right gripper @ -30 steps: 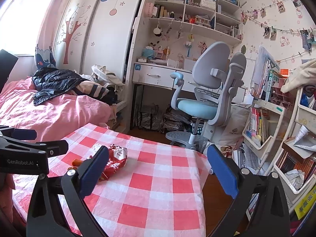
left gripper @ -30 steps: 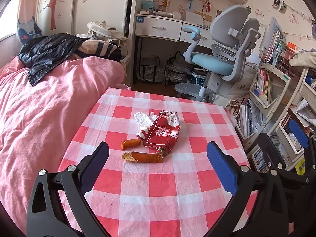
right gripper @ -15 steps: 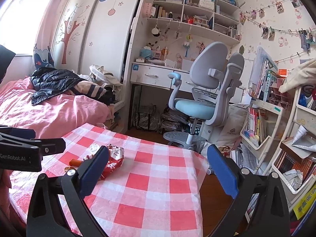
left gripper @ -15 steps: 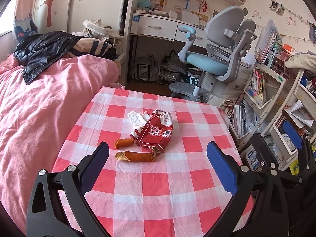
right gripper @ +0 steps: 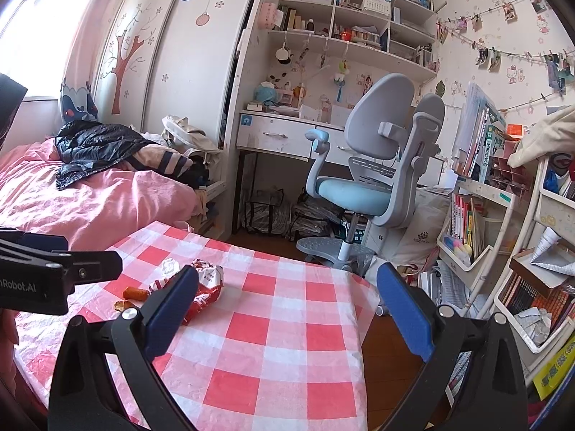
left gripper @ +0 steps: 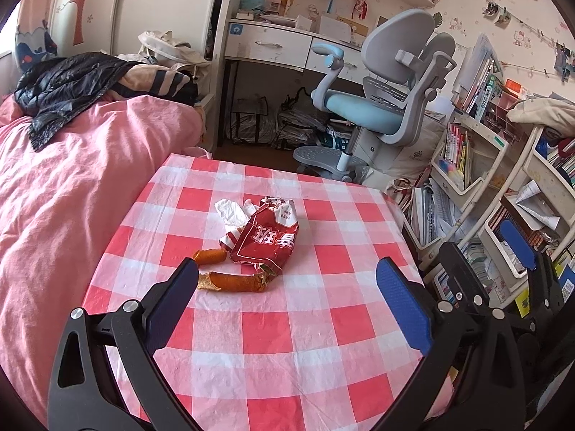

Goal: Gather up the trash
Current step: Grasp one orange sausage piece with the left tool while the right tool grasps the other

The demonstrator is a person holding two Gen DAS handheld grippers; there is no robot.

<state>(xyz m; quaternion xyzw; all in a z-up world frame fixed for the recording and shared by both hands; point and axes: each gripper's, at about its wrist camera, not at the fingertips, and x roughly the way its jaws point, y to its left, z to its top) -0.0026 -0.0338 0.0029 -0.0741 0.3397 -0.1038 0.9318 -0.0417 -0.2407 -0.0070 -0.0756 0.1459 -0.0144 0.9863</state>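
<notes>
the left gripper (left gripper: 287, 309) hangs over the near part of the checked tablecloth (left gripper: 305, 359), jaws spread wide with nothing between them. toward the cloth's middle lie a red snack wrapper (left gripper: 267, 242), a crumpled white tissue (left gripper: 230, 212) touching its far left side, and two orange peel pieces (left gripper: 233, 282) by its near left edge.

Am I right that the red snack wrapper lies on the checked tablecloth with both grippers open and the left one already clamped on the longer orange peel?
Not quite: the left gripper is open and holds nothing. In the left wrist view the longer orange peel lies free on the checked tablecloth beside the red snack wrapper. The right gripper is open too.
</notes>
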